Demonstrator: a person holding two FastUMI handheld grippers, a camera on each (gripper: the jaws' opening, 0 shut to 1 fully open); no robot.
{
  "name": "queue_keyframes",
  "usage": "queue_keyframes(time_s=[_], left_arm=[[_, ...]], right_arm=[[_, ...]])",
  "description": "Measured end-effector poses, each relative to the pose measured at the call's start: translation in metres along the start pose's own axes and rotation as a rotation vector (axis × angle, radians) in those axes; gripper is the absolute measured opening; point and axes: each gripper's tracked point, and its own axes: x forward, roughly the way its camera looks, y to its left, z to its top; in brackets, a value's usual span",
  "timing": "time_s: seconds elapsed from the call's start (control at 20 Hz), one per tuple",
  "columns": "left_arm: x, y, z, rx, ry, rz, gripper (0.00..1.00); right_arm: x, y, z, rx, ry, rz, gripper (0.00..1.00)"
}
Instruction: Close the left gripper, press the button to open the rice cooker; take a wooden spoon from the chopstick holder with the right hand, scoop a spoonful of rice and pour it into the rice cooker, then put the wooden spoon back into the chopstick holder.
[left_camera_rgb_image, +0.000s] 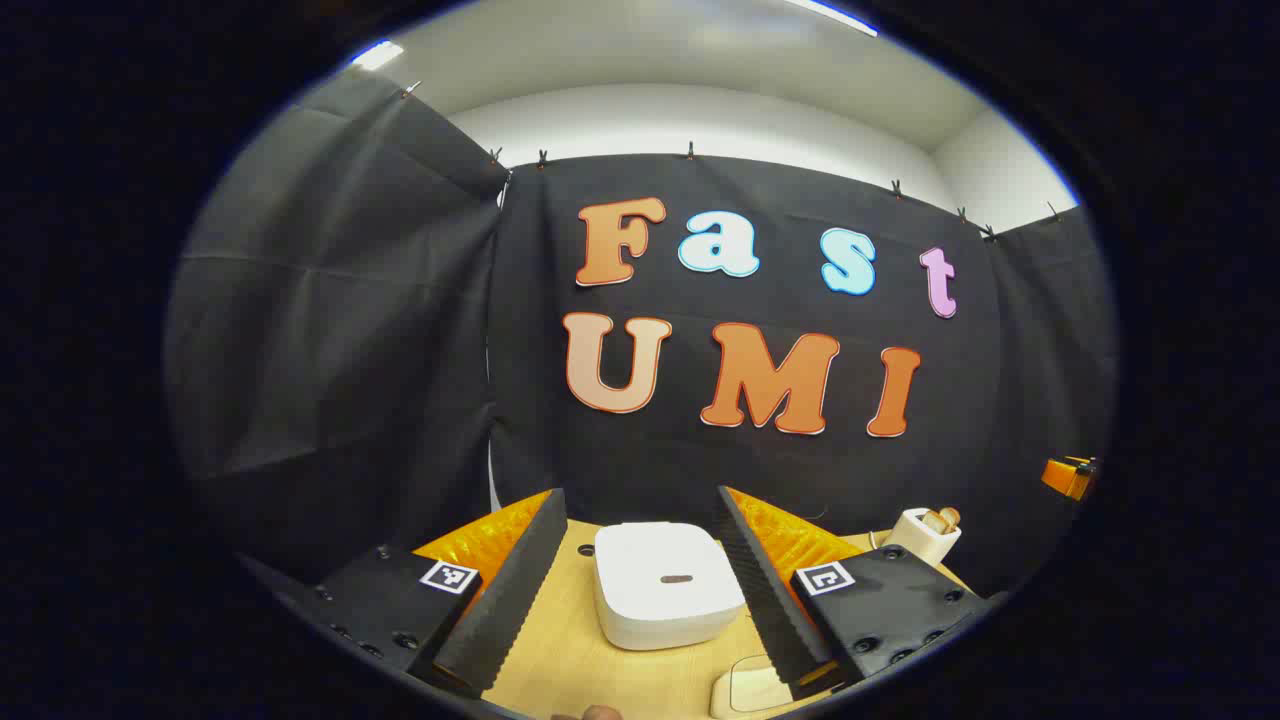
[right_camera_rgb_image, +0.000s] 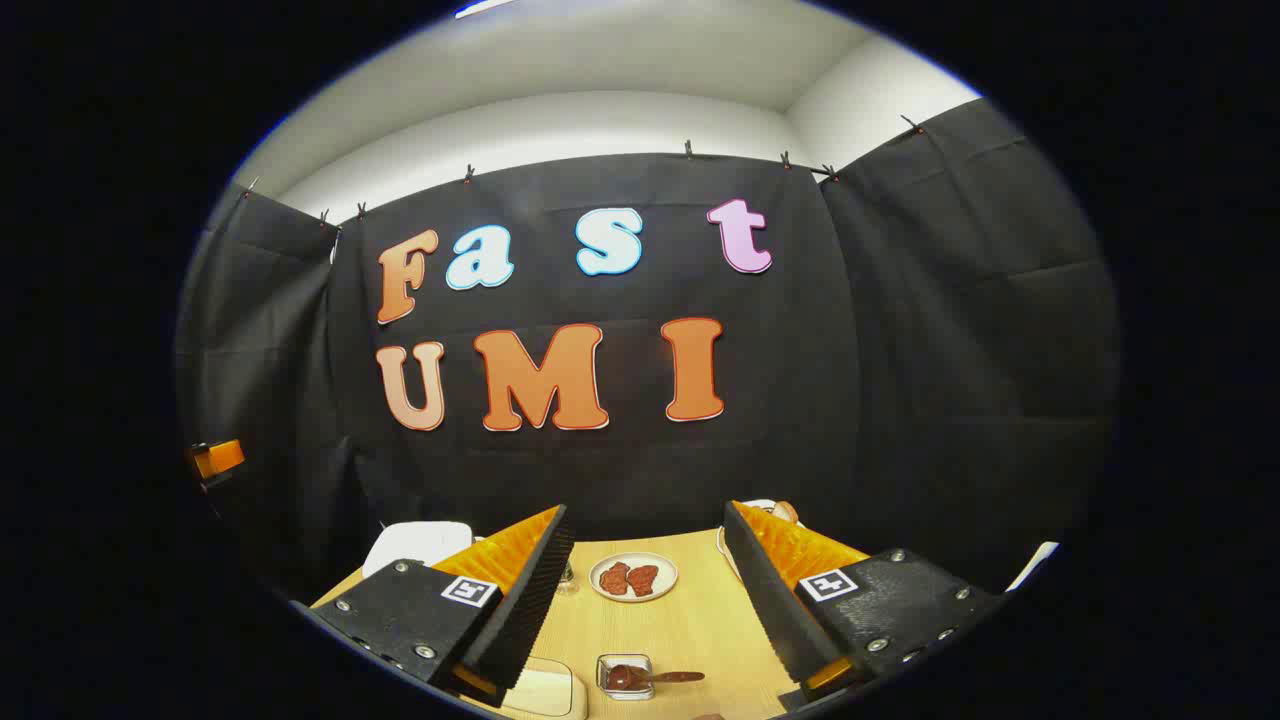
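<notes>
The white rice cooker (left_camera_rgb_image: 665, 585) stands on the wooden table with its lid down and a small dark button (left_camera_rgb_image: 676, 579) on top. It sits between the two fingers of my left gripper (left_camera_rgb_image: 640, 497), which is open and hovers short of it. At the right back stands the white chopstick holder (left_camera_rgb_image: 925, 537) with wooden handles (left_camera_rgb_image: 941, 518) sticking out. My right gripper (right_camera_rgb_image: 645, 508) is open and holds nothing above the table. In the right gripper view the rice cooker (right_camera_rgb_image: 415, 545) is partly hidden by the left finger, and the chopstick holder (right_camera_rgb_image: 768, 506) peeks over the right finger.
A plate (right_camera_rgb_image: 633, 577) of brownish food lies mid-table. A small clear dish (right_camera_rgb_image: 625, 676) holds something dark, with a brown spoon (right_camera_rgb_image: 675, 677) resting in it. A cream container (left_camera_rgb_image: 745, 690) lies near the front edge. Black cloth walls close off the back and sides.
</notes>
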Motion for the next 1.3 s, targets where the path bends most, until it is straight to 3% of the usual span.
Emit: queue_keyframes(time_s=[0.2, 0.5, 0.95, 1.25, 1.3], left_arm=[[-0.001, -0.025, -0.009, -0.044, -0.003, -0.033, 1.0], [-0.005, -0.03, -0.015, -0.044, 0.015, -0.025, 1.0], [0.012, -0.016, 0.007, -0.012, -0.015, -0.087, 1.0], [0.019, 0.004, 0.01, 0.042, -0.018, -0.07, 1.0], [0.019, 0.005, 0.01, 0.052, -0.02, -0.068, 0.88]], right_arm=[[0.001, -0.032, 0.009, -0.026, -0.002, -0.041, 0.94], [-0.004, -0.037, -0.009, -0.037, 0.024, -0.037, 0.94], [-0.007, -0.024, 0.003, -0.03, -0.006, -0.092, 0.94], [-0.008, -0.009, -0.002, -0.039, 0.005, -0.115, 0.94], [-0.008, -0.007, -0.002, -0.039, 0.004, -0.115, 0.94]])
